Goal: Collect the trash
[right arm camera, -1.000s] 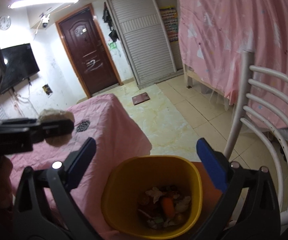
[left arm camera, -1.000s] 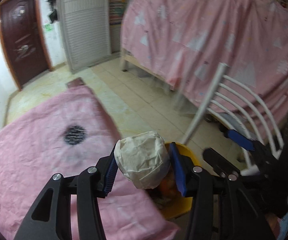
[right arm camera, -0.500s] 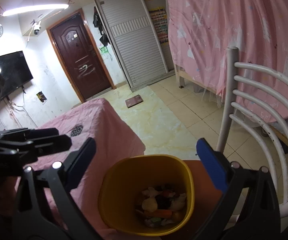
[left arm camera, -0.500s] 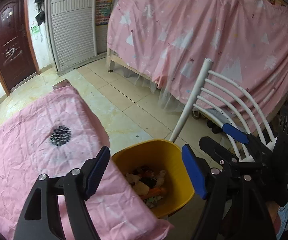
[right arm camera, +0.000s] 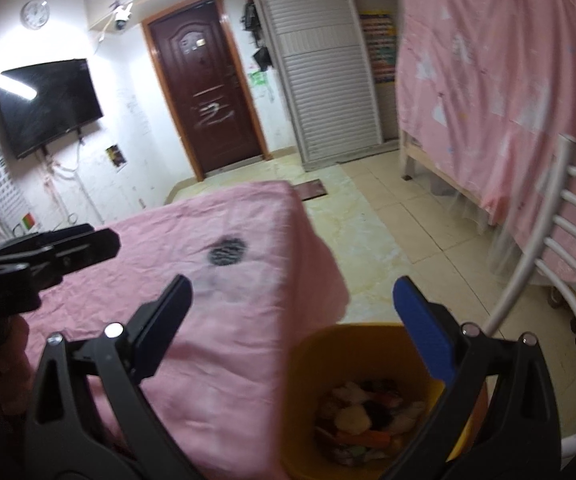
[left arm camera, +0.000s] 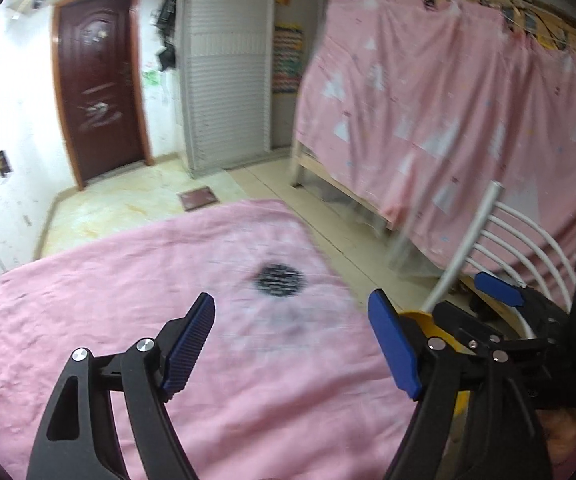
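Observation:
My left gripper [left arm camera: 290, 300] hangs over the pink-covered table [left arm camera: 128, 280], its blue-padded jaws opening with nothing between them. The yellow bin [left arm camera: 428, 318] peeks out behind its right finger, at the table's right edge. In the right wrist view the bin [right arm camera: 312, 360] stands below and between the fingers, and mixed trash [right arm camera: 368, 408] with pale paper balls lies inside. My right gripper [right arm camera: 292, 282] is open and empty above the bin and the table corner. The left gripper [right arm camera: 68, 248] shows there at the left edge. A dark round mark [left arm camera: 280, 276] sits on the cloth.
A white slatted chair [right arm camera: 560, 240] stands right of the bin. A bed behind a pink curtain [left arm camera: 448, 120] fills the right side. Tiled floor [right arm camera: 388, 220] with a small dark mat [right arm camera: 312, 190] leads to a brown door [right arm camera: 208, 100]. A TV [right arm camera: 44, 104] hangs on the left wall.
The left gripper let a crumpled paper ball go into the yellow bin, and its jaws opened. Both grippers then swung left, from over the bin toward the table.

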Tool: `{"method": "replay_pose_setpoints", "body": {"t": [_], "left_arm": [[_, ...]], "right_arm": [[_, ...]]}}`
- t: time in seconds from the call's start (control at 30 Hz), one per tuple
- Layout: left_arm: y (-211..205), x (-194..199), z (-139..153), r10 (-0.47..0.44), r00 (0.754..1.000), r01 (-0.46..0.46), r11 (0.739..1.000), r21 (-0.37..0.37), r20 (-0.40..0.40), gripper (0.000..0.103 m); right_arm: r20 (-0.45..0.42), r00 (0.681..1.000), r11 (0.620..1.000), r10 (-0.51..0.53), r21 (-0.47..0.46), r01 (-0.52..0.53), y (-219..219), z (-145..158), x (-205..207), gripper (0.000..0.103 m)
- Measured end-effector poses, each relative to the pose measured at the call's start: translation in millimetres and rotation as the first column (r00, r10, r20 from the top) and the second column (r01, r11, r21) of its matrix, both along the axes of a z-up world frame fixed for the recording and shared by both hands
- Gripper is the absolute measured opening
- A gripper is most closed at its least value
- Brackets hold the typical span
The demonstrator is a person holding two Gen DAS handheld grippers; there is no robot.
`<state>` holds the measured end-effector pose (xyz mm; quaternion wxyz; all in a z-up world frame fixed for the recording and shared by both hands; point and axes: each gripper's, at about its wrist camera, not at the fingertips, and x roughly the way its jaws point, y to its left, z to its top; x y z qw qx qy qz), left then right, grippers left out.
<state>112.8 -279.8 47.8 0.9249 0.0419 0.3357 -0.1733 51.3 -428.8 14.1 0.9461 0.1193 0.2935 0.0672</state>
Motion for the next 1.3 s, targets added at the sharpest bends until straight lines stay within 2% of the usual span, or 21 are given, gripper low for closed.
{"method": "replay_pose_setpoints", "body": {"t": [0.17, 0.43, 0.7, 0.87, 1.3], "left_arm": [[44.2, -4.0, 0.9, 0.099, 0.993, -0.1, 0.995, 0.008, 0.071, 0.076], [112.4, -11.6, -5.6, 0.238, 0.958, -0.244, 0.97, 0.019, 0.161, 0.086], [177.9, -15.0, -20.2, 0.353, 0.921, -0.359, 0.933, 0.008, 0.163, 0.09], [208.3, -13.9, -29.0, 0.399, 0.904, -0.405, 0.914, 0.006, 0.156, 0.09], [246.0, -7.2, -49.5, 0.43, 0.898, -0.43, 0.903, -0.023, 0.098, 0.09]], "right_arm": [[0.012, 0.998, 0.998, 0.063, 0.0, -0.063, 41.9, 6.2, 16.7, 0.097], [0.019, 0.987, 0.987, 0.16, 0.011, -0.161, 111.3, 3.2, 35.7, 0.097], [0.028, 0.969, 0.968, 0.245, 0.043, -0.246, 159.3, -4.9, 43.7, 0.097], [0.018, 0.964, 0.963, 0.266, 0.032, -0.266, 179.4, -11.4, 46.4, 0.097], [0.01, 0.961, 0.961, 0.276, 0.008, -0.276, 200.1, -17.8, 51.5, 0.097]]}}
